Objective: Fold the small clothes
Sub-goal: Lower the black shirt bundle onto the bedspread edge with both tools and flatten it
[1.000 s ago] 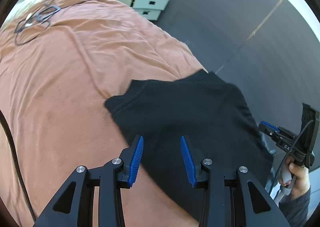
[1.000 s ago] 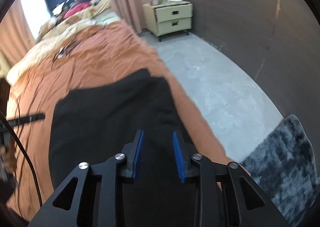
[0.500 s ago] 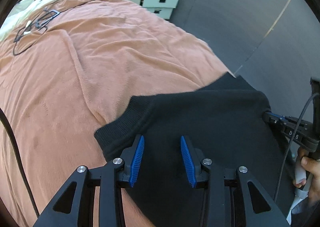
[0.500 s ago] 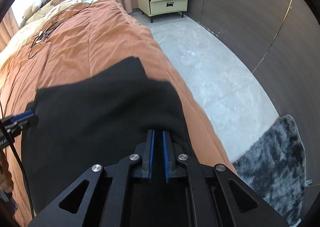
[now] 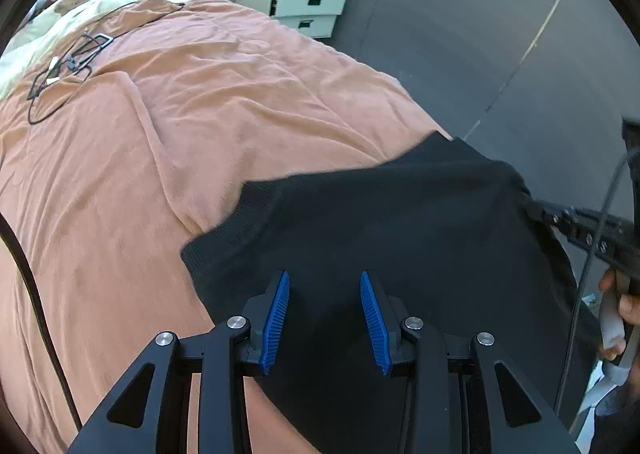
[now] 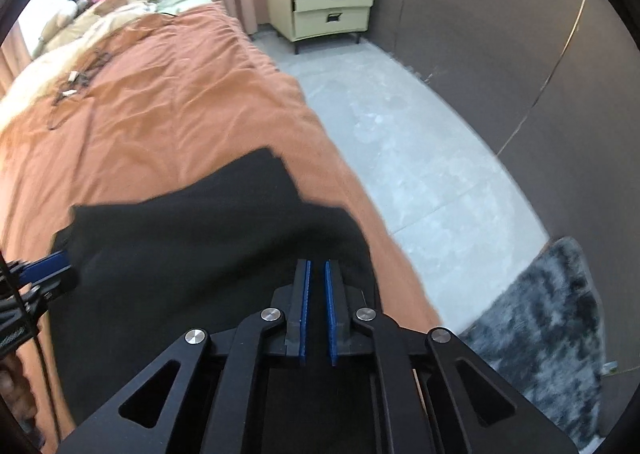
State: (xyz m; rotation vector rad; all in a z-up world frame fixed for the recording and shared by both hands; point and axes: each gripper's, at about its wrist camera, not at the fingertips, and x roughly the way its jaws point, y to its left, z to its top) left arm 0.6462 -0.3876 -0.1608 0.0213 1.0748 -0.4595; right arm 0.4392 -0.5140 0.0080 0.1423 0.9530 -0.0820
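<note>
A black garment (image 5: pixel 380 222) lies on the orange bedspread (image 5: pixel 200 114) near the bed's right edge. My left gripper (image 5: pixel 324 276) hovers open over the garment's left part, its blue pads apart with nothing pinched. In the right wrist view it shows at the garment's left corner (image 6: pixel 60 260). My right gripper (image 6: pixel 317 264) is shut, its pads almost touching, on the right edge of the garment (image 6: pixel 200 238). From the left wrist view its tip (image 5: pixel 534 210) bites into the bunched right corner, and a hand (image 5: pixel 624 314) holds its handle.
Loose black cables (image 5: pixel 60 70) lie farther up the bedspread, with pillows and bright clothes beyond. A cream two-drawer nightstand (image 6: pixel 332 10) stands by the curtain. Right of the bed are grey floor (image 6: pixel 400 134), a dark shaggy rug (image 6: pixel 540 314) and a dark wall.
The right gripper's jaws went from apart to shut on the garment's right edge. The left gripper shifted over the garment's left part, still open. The garment's edge drew taut toward the right gripper.
</note>
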